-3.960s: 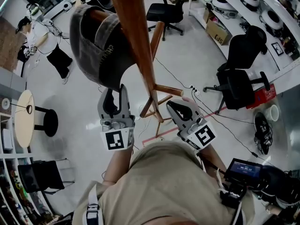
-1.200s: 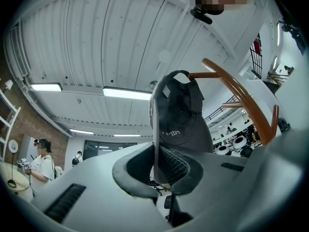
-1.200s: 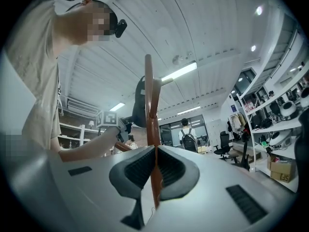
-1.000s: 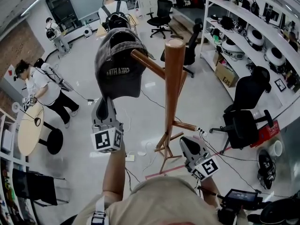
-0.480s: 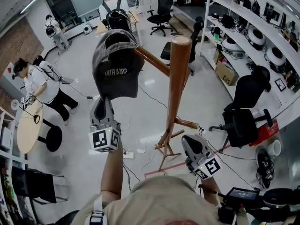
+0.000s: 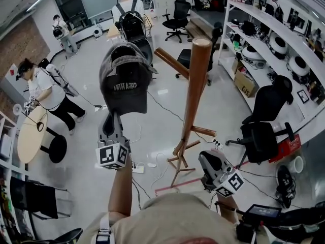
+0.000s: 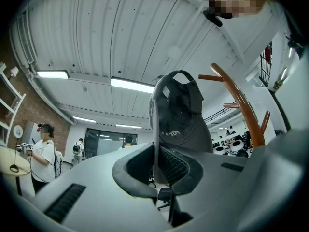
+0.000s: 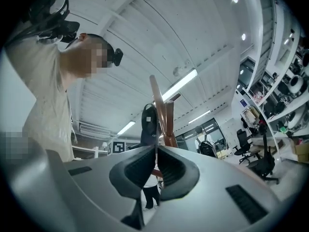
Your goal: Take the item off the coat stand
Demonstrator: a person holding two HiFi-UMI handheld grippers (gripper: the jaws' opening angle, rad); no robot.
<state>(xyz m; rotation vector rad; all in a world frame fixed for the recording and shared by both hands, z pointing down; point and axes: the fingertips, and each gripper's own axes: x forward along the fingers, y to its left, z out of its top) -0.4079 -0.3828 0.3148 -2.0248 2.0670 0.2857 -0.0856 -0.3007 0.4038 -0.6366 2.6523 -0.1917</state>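
A dark grey cap (image 6: 124, 83) with white lettering hangs upside-up from my left gripper (image 6: 112, 122), which is shut on its brim. The cap sits just left of the wooden coat stand (image 6: 195, 85), apart from the stand's slanting peg (image 6: 168, 63). In the left gripper view the brim (image 7: 155, 144) runs down between the closed pads, with the cap (image 7: 181, 115) above and the stand (image 7: 240, 105) to the right. My right gripper (image 6: 213, 162) is low beside the stand's base, shut and empty. Its own view shows my right gripper (image 8: 156, 170) with the stand (image 8: 166, 120) and cap (image 8: 148, 122) beyond.
Black office chairs (image 6: 261, 136) and shelving (image 6: 284, 29) stand at the right. People stand at the left (image 6: 43, 93) and at the back (image 6: 127, 14). A round table (image 6: 28, 136) sits at the far left. Cables and red tape (image 6: 175, 187) lie by the stand's feet.
My left gripper has carried the cap leftward off the peg's tip; the peg now stands bare. The right gripper has stayed low near the stand's base.
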